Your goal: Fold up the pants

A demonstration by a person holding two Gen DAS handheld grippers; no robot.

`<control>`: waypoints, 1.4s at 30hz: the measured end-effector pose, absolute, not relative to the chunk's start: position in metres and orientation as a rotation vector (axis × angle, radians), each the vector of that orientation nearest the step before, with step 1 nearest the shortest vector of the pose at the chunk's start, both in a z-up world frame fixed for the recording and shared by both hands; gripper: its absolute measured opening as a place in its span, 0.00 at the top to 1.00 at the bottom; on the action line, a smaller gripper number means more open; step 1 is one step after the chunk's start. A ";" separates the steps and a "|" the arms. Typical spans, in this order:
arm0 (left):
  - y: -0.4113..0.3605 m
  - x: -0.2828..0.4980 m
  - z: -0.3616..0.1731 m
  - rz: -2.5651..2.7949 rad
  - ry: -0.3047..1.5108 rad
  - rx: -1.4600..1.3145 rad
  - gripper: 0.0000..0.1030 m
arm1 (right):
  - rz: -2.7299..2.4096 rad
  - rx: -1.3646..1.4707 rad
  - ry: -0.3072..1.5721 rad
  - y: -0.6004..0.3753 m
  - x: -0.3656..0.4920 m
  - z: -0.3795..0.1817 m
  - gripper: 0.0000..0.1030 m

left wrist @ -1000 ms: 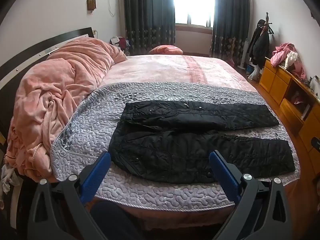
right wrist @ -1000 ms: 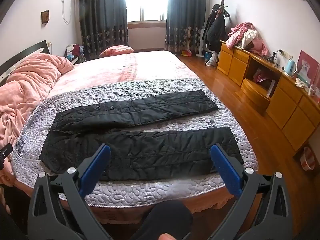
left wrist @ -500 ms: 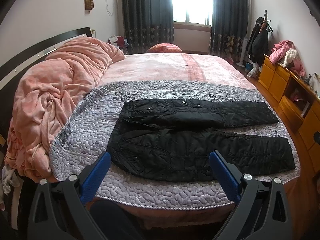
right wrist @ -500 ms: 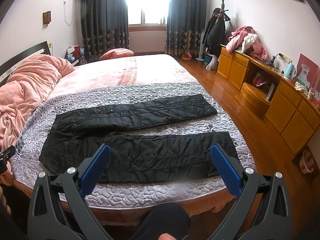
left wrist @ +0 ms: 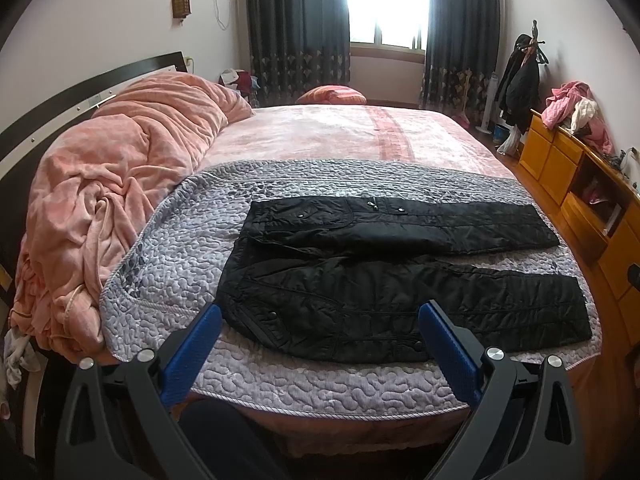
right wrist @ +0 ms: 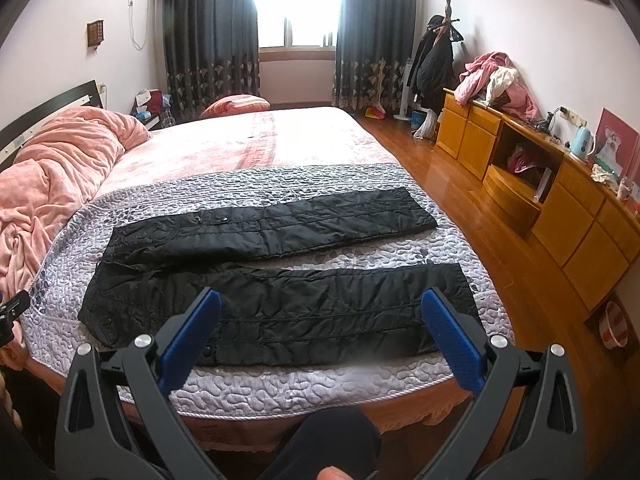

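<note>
Black quilted pants [left wrist: 384, 280]: flat on the grey quilted bedspread [left wrist: 192, 240], waist left, legs apart, running right. Your left gripper [left wrist: 320, 344] and right gripper [right wrist: 320, 332]: both spread wide, empty, near edge, above the pants.

Both wrist cameras look from the bed's [left wrist: 280, 384] near edge toward the window [right wrist: 298, 4] at 12 o'clock. The left view sits nearer the headboard side, the right nearer the dresser [right wrist: 560, 200]; both share the pants [left wrist: 380, 292].
</note>
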State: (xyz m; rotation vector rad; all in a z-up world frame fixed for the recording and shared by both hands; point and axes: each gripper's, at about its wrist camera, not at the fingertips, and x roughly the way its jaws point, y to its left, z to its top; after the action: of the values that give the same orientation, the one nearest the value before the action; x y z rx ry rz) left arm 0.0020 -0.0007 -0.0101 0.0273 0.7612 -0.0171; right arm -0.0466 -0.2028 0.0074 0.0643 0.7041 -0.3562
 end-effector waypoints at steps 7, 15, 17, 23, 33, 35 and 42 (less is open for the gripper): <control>0.000 0.002 -0.010 -0.017 0.763 0.027 0.04 | -0.353 0.059 0.706 -0.202 -0.044 0.007 0.03; 0.000 0.002 -0.010 -0.017 0.762 0.028 0.04 | -0.354 0.060 0.708 -0.201 -0.044 0.007 0.03; 0.002 0.002 -0.010 -0.016 0.761 0.027 0.04 | -0.352 0.061 0.707 -0.201 -0.043 0.007 0.03; 0.002 0.002 -0.010 -0.016 0.762 0.027 0.04 | -0.352 0.061 0.707 -0.201 -0.043 0.007 0.03; 0.002 0.002 -0.010 -0.016 0.763 0.028 0.04 | -0.351 0.061 0.708 -0.201 -0.043 0.006 0.03; 0.002 0.002 -0.010 -0.016 0.763 0.029 0.04 | -0.353 0.060 0.710 -0.201 -0.043 0.006 0.03; 0.003 0.002 -0.012 -0.013 0.767 0.030 0.04 | -0.352 0.061 0.710 -0.201 -0.044 0.006 0.03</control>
State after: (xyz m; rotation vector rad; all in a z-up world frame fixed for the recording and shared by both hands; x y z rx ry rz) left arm 0.0022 0.0027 -0.0117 0.0299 0.7674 -0.0130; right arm -0.0435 -0.2008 0.0059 0.0607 0.7100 -0.3521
